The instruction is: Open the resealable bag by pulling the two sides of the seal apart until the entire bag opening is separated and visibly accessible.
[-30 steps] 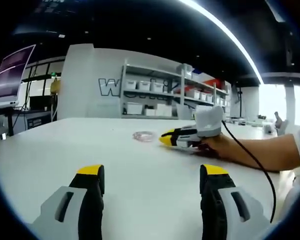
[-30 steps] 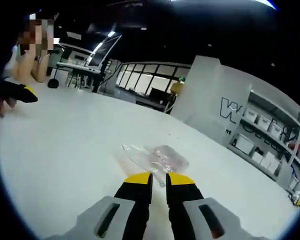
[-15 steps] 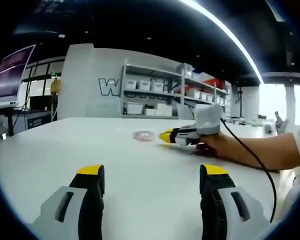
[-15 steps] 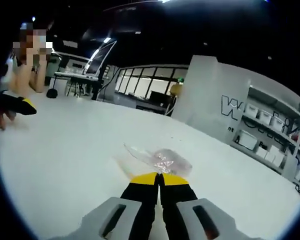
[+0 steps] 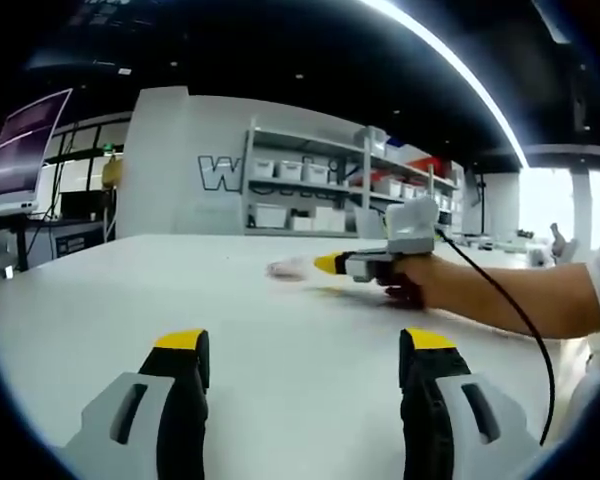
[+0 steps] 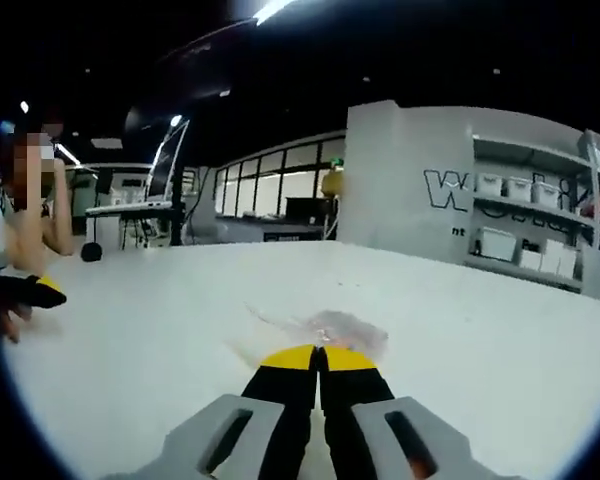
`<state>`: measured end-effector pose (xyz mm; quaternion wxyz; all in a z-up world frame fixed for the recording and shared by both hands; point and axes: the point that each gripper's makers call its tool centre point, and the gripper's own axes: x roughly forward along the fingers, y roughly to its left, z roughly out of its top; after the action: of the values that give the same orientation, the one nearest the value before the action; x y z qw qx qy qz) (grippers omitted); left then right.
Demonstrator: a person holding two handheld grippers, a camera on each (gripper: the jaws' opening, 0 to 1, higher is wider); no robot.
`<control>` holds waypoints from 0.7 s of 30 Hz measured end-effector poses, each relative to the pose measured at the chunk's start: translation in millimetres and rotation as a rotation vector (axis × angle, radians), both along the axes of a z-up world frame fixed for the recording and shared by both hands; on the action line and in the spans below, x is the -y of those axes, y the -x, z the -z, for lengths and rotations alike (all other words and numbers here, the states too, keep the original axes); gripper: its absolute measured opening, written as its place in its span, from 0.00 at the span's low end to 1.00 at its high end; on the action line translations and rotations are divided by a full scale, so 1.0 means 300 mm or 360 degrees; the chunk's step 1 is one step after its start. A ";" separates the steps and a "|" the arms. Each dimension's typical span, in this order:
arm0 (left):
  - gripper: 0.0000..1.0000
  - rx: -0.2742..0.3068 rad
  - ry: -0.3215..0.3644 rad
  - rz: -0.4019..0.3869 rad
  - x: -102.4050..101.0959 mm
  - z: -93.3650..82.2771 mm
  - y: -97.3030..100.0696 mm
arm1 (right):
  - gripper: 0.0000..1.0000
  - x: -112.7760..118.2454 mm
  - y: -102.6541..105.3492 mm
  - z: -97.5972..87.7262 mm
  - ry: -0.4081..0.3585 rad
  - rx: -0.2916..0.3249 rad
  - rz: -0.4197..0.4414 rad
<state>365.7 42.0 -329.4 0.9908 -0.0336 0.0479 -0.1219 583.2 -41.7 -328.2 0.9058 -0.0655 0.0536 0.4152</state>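
A clear resealable bag (image 5: 285, 268) lies far out on the white table (image 5: 130, 290). In the left gripper view a hand holds my right gripper (image 5: 328, 264) at the bag's right edge. My left gripper (image 5: 305, 345) stands open low over the near table, with nothing between its yellow-tipped fingers. In the right gripper view the right gripper (image 6: 318, 355) has its jaws pressed together on the near edge of the crinkled bag (image 6: 340, 325). At the far left of that view, the left gripper (image 6: 42, 292) rests on the table (image 6: 480, 320).
A person's forearm (image 5: 520, 300) and a black cable (image 5: 500, 312) reach in from the right. Shelving with white bins (image 5: 310, 190) lines the back wall. A monitor (image 5: 25, 140) stands at the left. A desk with a screen (image 6: 150, 205) stands beyond the table.
The right gripper's jaws went from slightly apart to shut on the bag's edge, and it then rose and levelled out, drawing that edge with it. The left gripper stayed still.
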 end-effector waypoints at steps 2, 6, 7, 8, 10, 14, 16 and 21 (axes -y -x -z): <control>0.77 0.0000 0.0001 0.0000 0.000 0.000 0.000 | 0.00 -0.006 -0.005 -0.013 -0.0034 -0.0025 0.0005; 0.77 0.0001 0.0001 -0.0001 0.000 -0.001 -0.001 | 0.00 -0.017 -0.010 -0.043 -0.0138 -0.0097 0.0024; 0.77 0.0001 0.0001 -0.0002 0.000 0.000 -0.001 | 0.00 -0.016 -0.009 -0.048 -0.0158 -0.0120 0.0037; 0.77 0.0001 -0.0001 -0.0002 -0.001 0.000 -0.001 | 0.00 -0.017 -0.013 -0.055 -0.0168 -0.0132 0.0042; 0.77 0.0000 -0.0001 -0.0002 -0.003 0.000 -0.002 | 0.00 -0.023 -0.017 -0.071 -0.0204 -0.0159 0.0047; 0.77 0.0003 0.0001 -0.0002 -0.005 -0.001 -0.003 | 0.00 -0.027 -0.017 -0.091 -0.0305 -0.0239 0.0076; 0.77 0.0004 0.0000 -0.0005 -0.007 -0.001 -0.003 | 0.00 -0.026 -0.023 -0.107 -0.0342 -0.0258 0.0086; 0.77 0.0003 -0.0001 -0.0006 -0.006 0.002 0.001 | 0.00 -0.026 -0.033 -0.143 -0.0408 -0.0282 0.0110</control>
<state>365.5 43.7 -330.0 0.9911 -0.0334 0.0469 -0.1202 593.1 -34.1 -285.4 0.9122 0.0894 0.0820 0.3915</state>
